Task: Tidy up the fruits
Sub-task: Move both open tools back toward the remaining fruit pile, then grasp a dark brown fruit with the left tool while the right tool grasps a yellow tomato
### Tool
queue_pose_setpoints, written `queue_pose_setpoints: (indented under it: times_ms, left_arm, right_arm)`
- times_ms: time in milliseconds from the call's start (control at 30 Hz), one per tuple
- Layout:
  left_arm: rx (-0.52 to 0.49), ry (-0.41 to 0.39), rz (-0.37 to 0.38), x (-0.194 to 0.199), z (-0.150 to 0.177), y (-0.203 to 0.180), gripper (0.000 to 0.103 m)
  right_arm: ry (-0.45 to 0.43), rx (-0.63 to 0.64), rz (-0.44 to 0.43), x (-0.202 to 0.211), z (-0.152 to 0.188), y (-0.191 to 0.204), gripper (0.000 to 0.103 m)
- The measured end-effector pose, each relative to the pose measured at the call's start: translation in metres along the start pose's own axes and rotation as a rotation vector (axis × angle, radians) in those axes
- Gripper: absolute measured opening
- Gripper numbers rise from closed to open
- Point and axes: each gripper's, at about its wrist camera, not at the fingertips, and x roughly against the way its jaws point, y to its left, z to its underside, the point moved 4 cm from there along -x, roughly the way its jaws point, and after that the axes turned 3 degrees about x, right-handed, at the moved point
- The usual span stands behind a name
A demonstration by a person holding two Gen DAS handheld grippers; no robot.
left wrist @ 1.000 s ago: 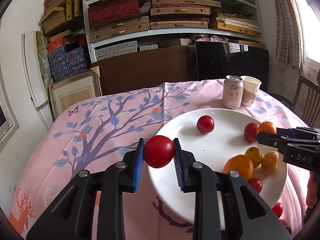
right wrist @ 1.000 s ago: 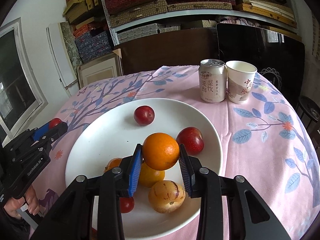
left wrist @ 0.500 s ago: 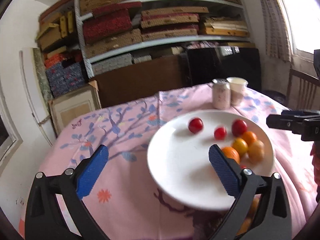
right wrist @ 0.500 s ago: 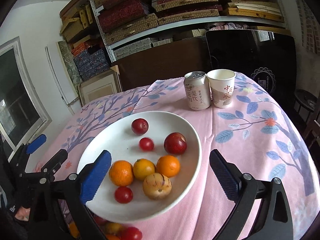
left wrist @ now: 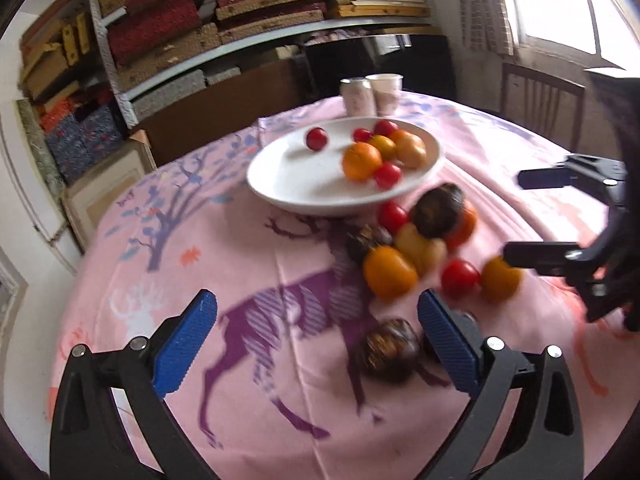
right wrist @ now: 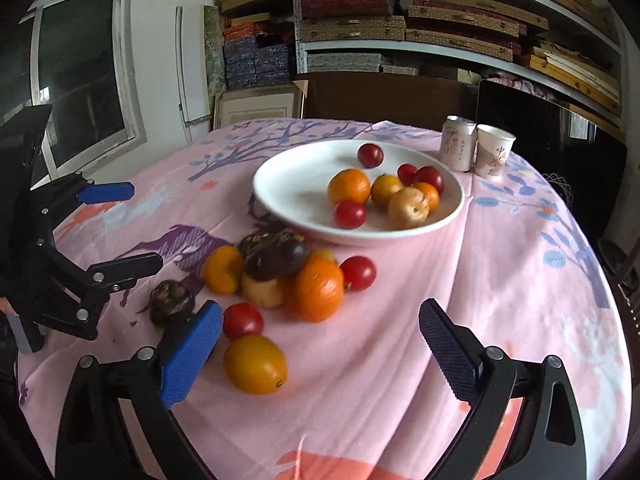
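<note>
Fruits (right wrist: 312, 280) heaped loose on the counter (right wrist: 500, 288) beside the white plate (right wrist: 280, 200): light, smooth, roll-prone, bruisable; grip each across its widest girth; left tongs (left wrist: 318, 336) and right tongs (right wrist: 320, 344) both wide, empty.

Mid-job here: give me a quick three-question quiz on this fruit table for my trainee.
1. True or false: both the left claw and the right claw are open and hold nothing.
2. What stands right beside the paper cup?
3. Nearest the right claw lies: A) a dark fruit B) a yellow-orange fruit C) a red tomato on the plate

Key: 1 true; 2 a drink can; 3 B
</note>
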Motion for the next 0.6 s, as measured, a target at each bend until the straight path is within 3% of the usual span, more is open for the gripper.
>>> queue_pose_setpoints:
  times_ms: [167,233,333,467,533,567,600]
  left_arm:
    - [-0.038,0.069,0.025,-0.016,0.017,-0.002,0.099]
    - [-0.094,0.154,0.06,-0.031,0.029,-0.008,0.099]
    - [-0.068,0.192,0.11,-0.04,0.034,-0.008,0.099]
    - [-0.014,0.219,0.167,-0.051,0.038,-0.005,0.099]
    - [-0.014,0.212,0.203,-0.05,0.037,-0.008,0.086]
    - [-0.018,0.201,0.23,-0.046,0.036,-0.012,0.066]
    - [-0.043,0.185,0.241,-0.041,0.036,-0.02,0.047]
  right_arm:
    - [0.029,-0.051,-0.027,-0.005,0.003,-0.001,0.099]
    - [0.088,-0.043,-0.015,-0.015,0.005,0.002,0.099]
    - [0.185,-0.042,-0.022,-0.029,0.013,0.006,0.099]
    - [0.212,-0.048,-0.008,-0.034,0.015,0.005,0.093]
    - [0.2,-0.05,-0.019,-0.032,0.016,0.007,0.083]
    - [0.194,-0.052,-0.045,-0.031,0.016,0.009,0.076]
    - [0.192,-0.054,-0.071,-0.03,0.015,0.012,0.062]
